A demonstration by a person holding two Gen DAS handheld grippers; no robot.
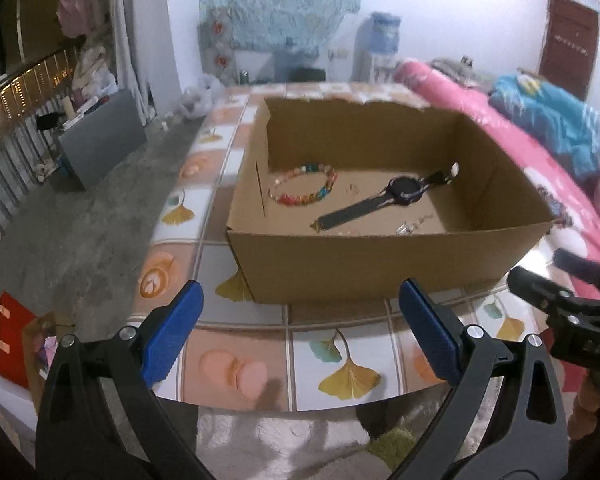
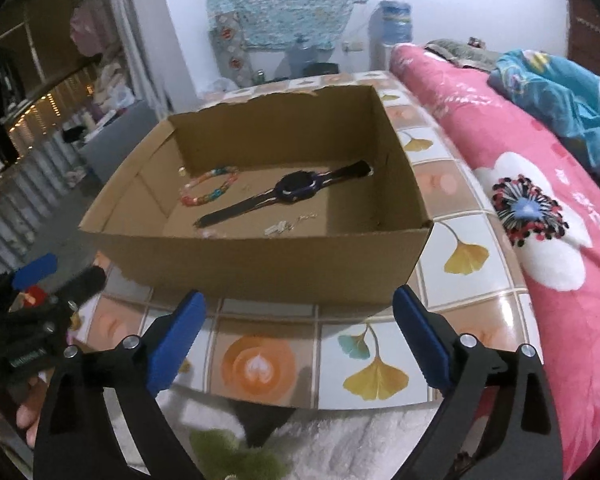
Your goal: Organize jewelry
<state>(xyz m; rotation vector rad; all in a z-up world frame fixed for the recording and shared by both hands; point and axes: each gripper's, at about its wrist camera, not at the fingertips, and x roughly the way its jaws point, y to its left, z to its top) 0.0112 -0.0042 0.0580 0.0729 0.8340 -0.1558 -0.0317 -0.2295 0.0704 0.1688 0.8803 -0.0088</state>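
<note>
jewelry sits ahead of both claws inside the cardboard box [image 1: 380, 264] on the bench [image 1: 260, 360]: beaded bracelet [image 1: 304, 190], black watch [image 1: 400, 192]. left claw [image 1: 300, 340] and right claw [image 2: 300, 340] gape wide, empty. best reach over the near wall, then descend straight.

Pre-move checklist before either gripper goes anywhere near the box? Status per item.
1. Left gripper open, nothing between the jaws: ok.
2. Right gripper open, nothing between the jaws: ok.
3. Cardboard box upright, top open: ok.
4. Bead bracelet and black watch lying inside the box: ok.
5. Small clear pieces near the front wall identified: cannot tell, blurred.
6. Both grippers clear of the box, over the table edge: ok.
</note>
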